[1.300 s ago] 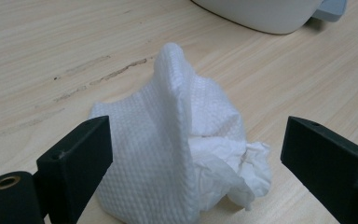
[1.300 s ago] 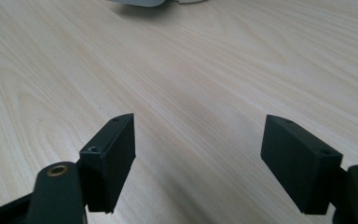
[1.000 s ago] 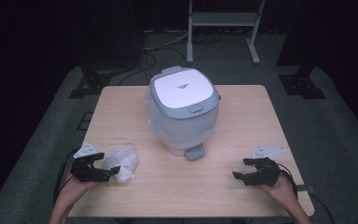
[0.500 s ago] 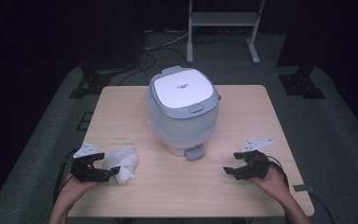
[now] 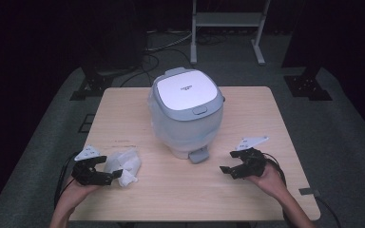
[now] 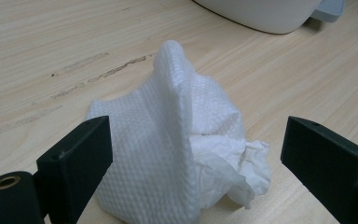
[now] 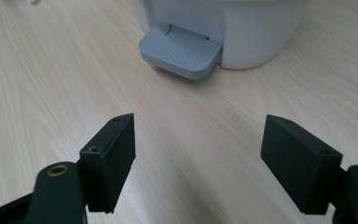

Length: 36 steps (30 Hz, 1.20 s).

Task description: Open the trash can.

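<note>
Your left gripper [image 5: 105,174] fingers wide, straddling crumpled paper towel [image 6: 182,140] on table [image 5: 266,109], not yet pinched. Your right gripper [image 5: 235,169] fingers wide, empty, aimed at bin's grey pedal [image 7: 182,49]. Next, likely: close on towel, press pedal.

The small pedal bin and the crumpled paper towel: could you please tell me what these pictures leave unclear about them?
- Pedal bin: contents, high view, lid shut.
- Lid lettering: high view, too small.
- Paper towel: near edge, left gripper view, cut off by bottom edge.
- Bin top: right gripper view, cut off above grey pedal.
</note>
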Tool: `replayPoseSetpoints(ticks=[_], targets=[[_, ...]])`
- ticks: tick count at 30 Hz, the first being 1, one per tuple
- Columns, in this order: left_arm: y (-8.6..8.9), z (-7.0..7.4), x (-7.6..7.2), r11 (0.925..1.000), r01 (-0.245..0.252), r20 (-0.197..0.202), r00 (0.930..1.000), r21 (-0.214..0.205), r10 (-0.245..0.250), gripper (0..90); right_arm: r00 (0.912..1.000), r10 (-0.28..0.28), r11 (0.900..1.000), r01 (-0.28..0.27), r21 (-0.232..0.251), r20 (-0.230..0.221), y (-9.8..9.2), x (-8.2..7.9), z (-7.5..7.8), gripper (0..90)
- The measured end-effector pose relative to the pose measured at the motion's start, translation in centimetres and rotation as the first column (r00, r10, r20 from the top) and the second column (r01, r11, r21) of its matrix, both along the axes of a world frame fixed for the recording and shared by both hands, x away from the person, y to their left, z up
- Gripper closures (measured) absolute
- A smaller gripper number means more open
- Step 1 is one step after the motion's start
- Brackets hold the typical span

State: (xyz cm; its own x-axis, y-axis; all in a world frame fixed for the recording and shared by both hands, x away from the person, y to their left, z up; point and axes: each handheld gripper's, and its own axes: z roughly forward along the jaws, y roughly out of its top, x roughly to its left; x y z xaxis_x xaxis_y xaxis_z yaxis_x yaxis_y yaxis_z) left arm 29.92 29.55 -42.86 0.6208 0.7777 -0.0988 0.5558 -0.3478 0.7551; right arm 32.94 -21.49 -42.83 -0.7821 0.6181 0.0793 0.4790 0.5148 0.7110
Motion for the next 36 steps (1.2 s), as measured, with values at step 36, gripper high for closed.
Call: replayPoseSetpoints(ticks=[36], targets=[[0.2, 0.2, 0.0, 1.0, 0.003, 0.0, 1.0, -0.008, -0.003, 8.1, 0.9958, 0.091, 0.9957, -0.091, -0.016, 0.004, 4.7, 2.4, 0.8, 25.9]])
